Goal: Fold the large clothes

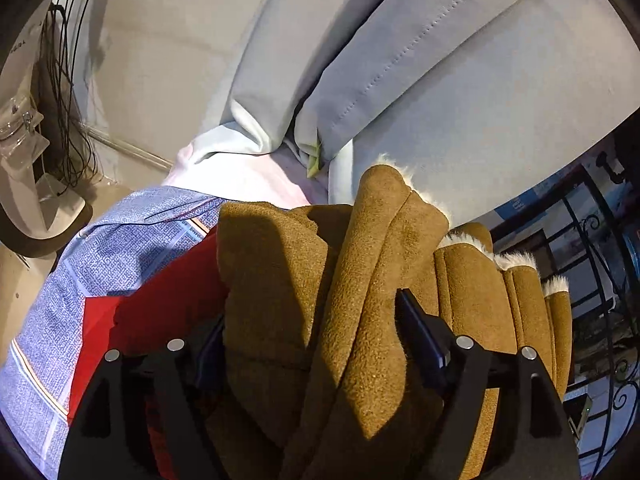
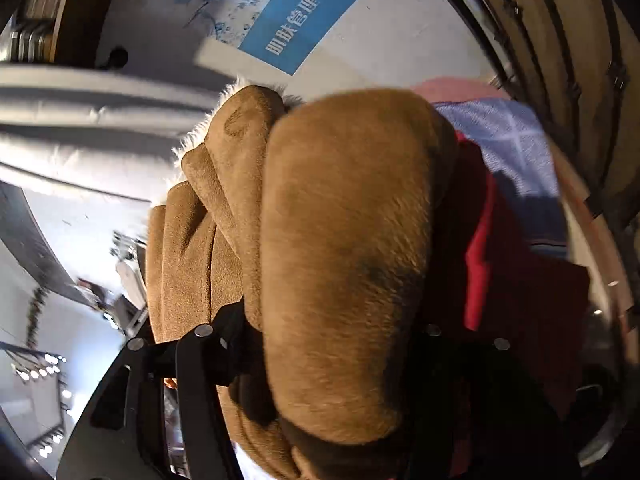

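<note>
A thick brown suede coat (image 1: 360, 280) with pale fleece trim hangs bunched in folds. My left gripper (image 1: 316, 320) is shut on a thick bundle of it; cloth fills the space between the black fingers and hides the left one. In the right wrist view the same brown coat (image 2: 344, 240) bulges over the camera. My right gripper (image 2: 332, 328) is shut on it, with the fingertips buried in cloth. Both hold the coat lifted above a red garment (image 1: 152, 312).
A blue patterned cloth (image 1: 92, 256) and the red garment (image 2: 520, 280) lie below on a grey sofa (image 1: 480, 92) with cushions. Cables and a white stand (image 1: 52, 184) are at the left. A black metal rack (image 1: 600, 264) is at the right. A blue poster (image 2: 304, 12) hangs behind.
</note>
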The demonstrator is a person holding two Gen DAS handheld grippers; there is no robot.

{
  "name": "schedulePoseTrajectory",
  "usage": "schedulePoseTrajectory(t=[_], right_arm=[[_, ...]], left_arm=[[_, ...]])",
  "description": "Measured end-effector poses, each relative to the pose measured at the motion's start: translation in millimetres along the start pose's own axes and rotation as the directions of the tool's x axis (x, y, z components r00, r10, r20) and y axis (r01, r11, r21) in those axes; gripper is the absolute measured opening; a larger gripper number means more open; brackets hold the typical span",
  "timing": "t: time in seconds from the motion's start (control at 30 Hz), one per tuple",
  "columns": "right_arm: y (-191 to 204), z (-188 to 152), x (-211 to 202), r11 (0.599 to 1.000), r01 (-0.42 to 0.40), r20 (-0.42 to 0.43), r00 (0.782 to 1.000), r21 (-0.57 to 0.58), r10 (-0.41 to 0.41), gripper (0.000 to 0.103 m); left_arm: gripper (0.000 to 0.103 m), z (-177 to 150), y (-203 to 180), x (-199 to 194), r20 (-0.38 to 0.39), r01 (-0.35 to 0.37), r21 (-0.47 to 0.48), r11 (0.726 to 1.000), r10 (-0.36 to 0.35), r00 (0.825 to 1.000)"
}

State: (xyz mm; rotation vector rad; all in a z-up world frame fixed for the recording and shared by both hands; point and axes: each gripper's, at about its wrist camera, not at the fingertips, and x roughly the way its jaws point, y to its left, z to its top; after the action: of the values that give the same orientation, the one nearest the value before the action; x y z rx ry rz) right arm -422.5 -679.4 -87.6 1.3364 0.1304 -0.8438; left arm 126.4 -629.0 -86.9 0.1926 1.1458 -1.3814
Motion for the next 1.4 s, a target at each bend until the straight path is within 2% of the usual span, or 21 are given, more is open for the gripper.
schedulePoseTrajectory(t=[0.1,0.2,0.3,0.37,0.43,0.53,0.6,0.67,0.77,0.97,1.0,1.1,1.17,1.23,1.3,1.33,1.37,1.4], right_arm=[[-4.8,-1.3,8.7,1.0,-0.003,0.021,1.0,-0.013,0.003,0.059],[-4.1,-7.4,11.9,1.0,-0.005,0.018,1.0,-0.016,0.006,0.06],[-6.4,-9.7,13.5,1.0,-0.011,0.001,1.0,0.01,0.011,0.067],[-1.7,-10.7,13.5,1.0,0.012,0.007,1.0,0.025,-0.012,0.073],[3.6,-10.7,12.1,0.999,0.029,0.016,0.999,0.033,-0.03,0.079],[6.5,-8.9,7.8,0.997,0.047,0.018,0.999,0.066,-0.049,0.082],[7.1,-6.4,5.2,0.994,0.063,0.009,0.998,0.095,-0.064,0.083],[10.8,-4.2,0.0,0.989,0.081,-0.005,0.997,0.126,-0.081,0.084],[15.4,-2.8,-12.2,0.983,0.095,-0.005,0.995,0.16,-0.096,0.085],[10.1,-4.0,-52.6,0.964,0.158,0.055,0.983,0.215,-0.173,0.089],[10.0,-5.3,-59.8,0.963,0.16,0.064,0.982,0.217,-0.177,0.089],[14.8,-12.1,-74.8,0.962,0.197,0.07,0.974,0.191,-0.214,0.089],[20.8,-18.6,-77.0,0.958,0.241,0.047,0.967,0.157,-0.251,0.089],[34.2,-26.3,-74.9,0.947,0.31,0.013,0.95,0.088,-0.312,0.089],[54.0,-35.5,-65.4,0.904,0.427,-0.019,0.904,-0.023,-0.427,0.089],[68.0,-41.6,-59.0,0.876,0.472,-0.027,0.879,-0.094,-0.476,0.089],[81.8,-47.9,-52.9,0.858,0.487,-0.032,0.867,-0.162,-0.497,0.089],[97.5,-54.5,-46.3,0.846,0.48,-0.041,0.864,-0.232,-0.501,0.089]], left_arm=[[0.077,-4.0,-0.2,1.8,0.021,0.003,0.012,1.0,-0.004,1.0],[0.083,-7.0,5.6,-3.5,0.0,0.018,-0.009,1.0,-0.018,1.0],[0.091,-7.6,9.0,-13.8,-0.004,0.019,-0.048,0.999,-0.019,1.0],[0.097,-9.8,8.4,-23.3,0.001,-0.012,-0.076,0.997,0.012,1.0],[0.097,-12.7,4.1,-35.5,0.012,-0.034,-0.081,0.996,0.035,0.999],[0.097,-15.3,-4.6,-57.8,0.033,-0.079,-0.051,0.996,0.081,0.996],[0.097,-16.9,-10.5,-76.9,0.057,-0.134,-0.01,0.991,0.135,0.989],[0.097,-21.0,-16.5,-97.5,0.092,-0.204,0.045,0.978,0.199,0.976],[0.097,-32.4,-22.2,-124.8,0.151,-0.336,0.114,0.935,0.318,0.936],[0.097,-69.1,-11.5,-156.0,0.154,-0.501,0.175,0.847,0.479,0.864],[0.097,-76.5,-9.0,-160.0,0.153,-0.517,0.165,0.84,0.496,0.855],[0.097,-100.1,-9.3,-167.7,0.151,-0.528,0.118,0.841,0.51,0.847],[0.097,-118.0,-19.3,-168.7,0.146,-0.527,0.112,0.843,0.51,0.848],[0.097,-134.6,-34.9,-164.2,0.139,-0.553,0.135,0.822,0.536,0.832],[0.097,-147.7,-52.9,-156.7,0.113,-0.57,0.178,0.802,0.559,0.821],[0.097,-151.8,-62.5,-153.4,0.097,-0.561,0.198,0.804,0.554,0.827],[0.097,-154.7,-72.7,-151.3,0.084,-0.545,0.216,0.81,0.54,0.837],[0.097,-157.2,-82.7,-149.7,0.075,-0.529,0.235,0.815,0.528,0.846]])
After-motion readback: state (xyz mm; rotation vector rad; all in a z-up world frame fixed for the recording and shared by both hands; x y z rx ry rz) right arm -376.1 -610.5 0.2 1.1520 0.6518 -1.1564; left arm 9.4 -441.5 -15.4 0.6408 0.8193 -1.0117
